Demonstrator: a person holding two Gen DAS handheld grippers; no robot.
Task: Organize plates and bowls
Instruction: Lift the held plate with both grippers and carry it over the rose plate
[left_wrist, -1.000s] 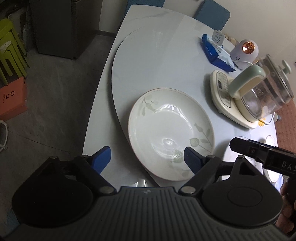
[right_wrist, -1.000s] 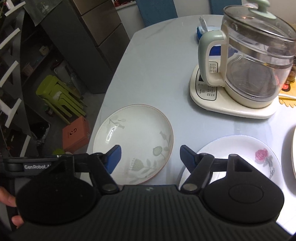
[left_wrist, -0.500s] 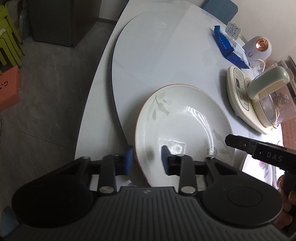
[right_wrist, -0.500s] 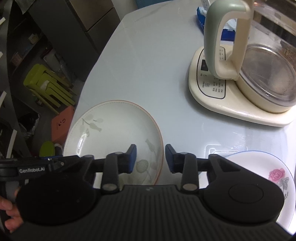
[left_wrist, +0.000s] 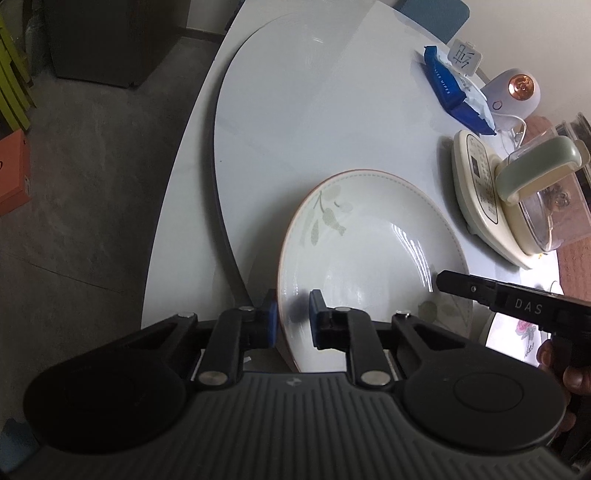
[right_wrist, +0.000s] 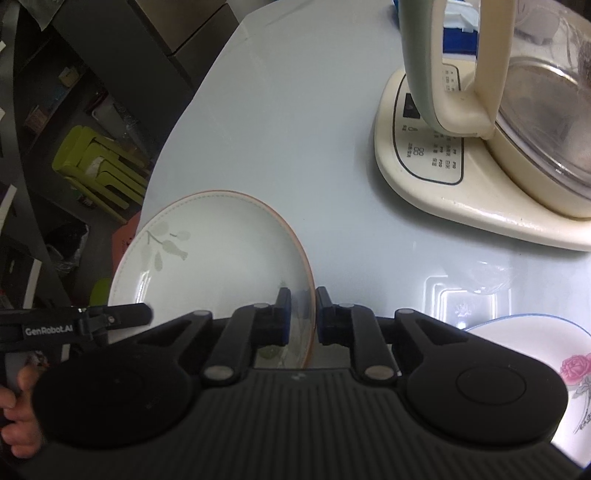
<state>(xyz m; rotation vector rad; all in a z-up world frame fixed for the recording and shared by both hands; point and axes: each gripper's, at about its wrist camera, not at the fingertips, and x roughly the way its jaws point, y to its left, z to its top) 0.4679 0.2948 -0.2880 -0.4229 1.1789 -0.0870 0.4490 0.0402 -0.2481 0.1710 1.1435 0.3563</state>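
A white plate with a leaf pattern and a thin red rim (left_wrist: 369, 251) lies near the table's left edge. My left gripper (left_wrist: 293, 306) has its jaws closing tight across the plate's left rim, one blue pad outside and one inside. In the right wrist view the same plate (right_wrist: 214, 251) has my right gripper (right_wrist: 302, 306) closing tight on its right rim, pads against both faces. A second plate with a pink rose (right_wrist: 535, 354) lies flat to the right, partly behind the gripper body.
A glass kettle on a cream base (right_wrist: 480, 147) stands close behind the plates. A blue wipes pack (left_wrist: 447, 88) and a white round device (left_wrist: 513, 92) sit farther back. The pale table (left_wrist: 314, 129) drops off left to the floor, with green stools (right_wrist: 99, 166).
Both grippers dropped toward the leaf plate and closed from wide open onto its opposite rims.
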